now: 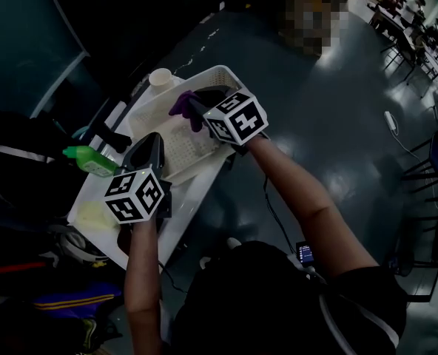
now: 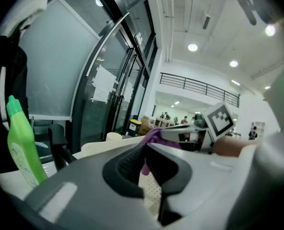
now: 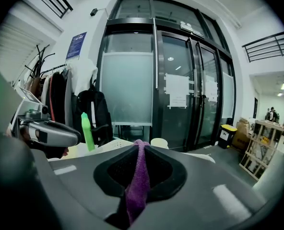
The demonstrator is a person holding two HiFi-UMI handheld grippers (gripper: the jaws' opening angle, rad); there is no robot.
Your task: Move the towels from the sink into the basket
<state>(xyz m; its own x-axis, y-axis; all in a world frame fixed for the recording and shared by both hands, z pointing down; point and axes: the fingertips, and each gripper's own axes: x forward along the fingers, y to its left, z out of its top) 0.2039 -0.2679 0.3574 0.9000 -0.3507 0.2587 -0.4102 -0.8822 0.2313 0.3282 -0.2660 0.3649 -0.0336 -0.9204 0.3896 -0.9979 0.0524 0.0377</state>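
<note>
Left of frame, head view: a green bottle (image 1: 88, 160) stands on the white bench (image 1: 193, 192), and below it is a pale item (image 1: 93, 217) too dim to identify. No sink can be made out. Left tongs (image 2: 145, 150): clenched on nothing and aimed toward the basket; the purple past their tips is the towel in the other tongs. Centre: the white perforated basket (image 1: 176, 145) sits on the bench, with a pale cup (image 1: 160, 78) just off its upper-left corner. Over the basket's upper part hangs the purple towel (image 1: 180, 106), pinched by one fold in the right tongs (image 3: 141, 150), with the rest draping below the jaws. Whether the cloth touches the basket floor cannot be told. Handling, as judged: the towel is light, soft and limp, and its nubbly weave should resist slipping. It will sag and swing rather than keep shape, so any bunched fold serves as a hold, though a pinch well into the cloth is safer than a corner. Obstructions: only the basket rim and the nearby left tongs lie close to the drop path; bottle and cup stand clear.
</note>
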